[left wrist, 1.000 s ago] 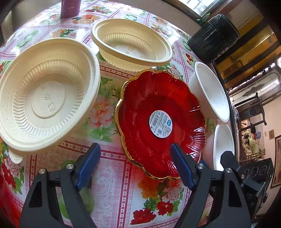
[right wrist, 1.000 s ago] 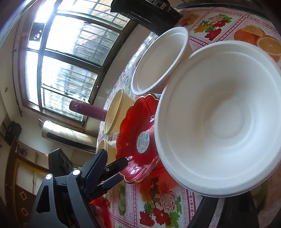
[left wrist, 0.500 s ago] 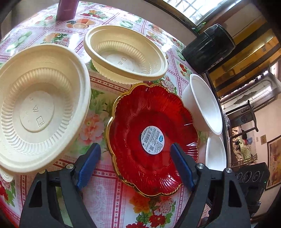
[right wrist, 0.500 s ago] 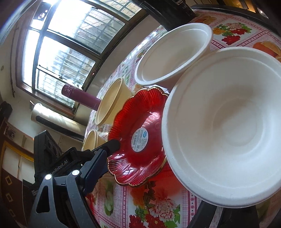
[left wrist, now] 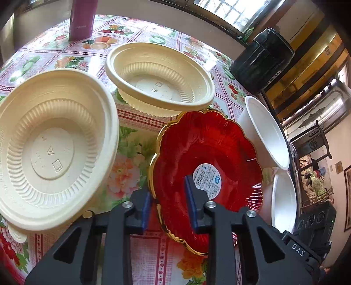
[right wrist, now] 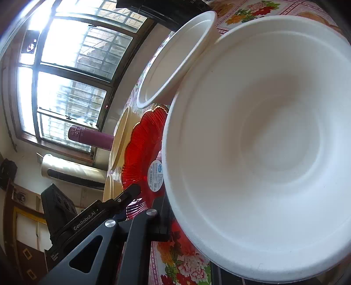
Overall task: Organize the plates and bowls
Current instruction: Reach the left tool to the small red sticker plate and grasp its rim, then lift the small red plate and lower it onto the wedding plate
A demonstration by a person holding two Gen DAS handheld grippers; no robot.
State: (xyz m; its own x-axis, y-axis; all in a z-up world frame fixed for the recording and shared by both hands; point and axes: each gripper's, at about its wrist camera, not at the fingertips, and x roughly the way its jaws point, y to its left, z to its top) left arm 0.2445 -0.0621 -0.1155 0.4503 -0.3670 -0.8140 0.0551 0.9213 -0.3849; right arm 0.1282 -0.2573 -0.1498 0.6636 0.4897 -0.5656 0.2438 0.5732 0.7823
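Note:
A red plate [left wrist: 208, 149] with a gold scalloped rim lies on the floral tablecloth [left wrist: 131, 122]. My left gripper [left wrist: 169, 208] is closing its jaws, and its blue pads pinch the plate's near rim between them. In the right wrist view the red plate [right wrist: 140, 149] shows edge-on behind a big white bowl [right wrist: 274, 142]. My right gripper [right wrist: 164, 223] is shut on that bowl's near rim, with one finger hidden by the bowl. A second white bowl [right wrist: 175, 59] touches its far edge. Two cream ribbed bowls [left wrist: 54, 149] [left wrist: 158, 79] sit left of the plate.
A purple flask [left wrist: 81, 19] stands at the table's far side. A black round appliance [left wrist: 263, 59] sits beyond the far right edge. The two white bowls [left wrist: 267, 131] [left wrist: 283, 201] crowd the plate's right side. A window fills the wall behind.
Both grippers went from wide open to closed: the left on the red plate's near rim, the right on the big white bowl's rim. The bowl now looms larger in the right view.

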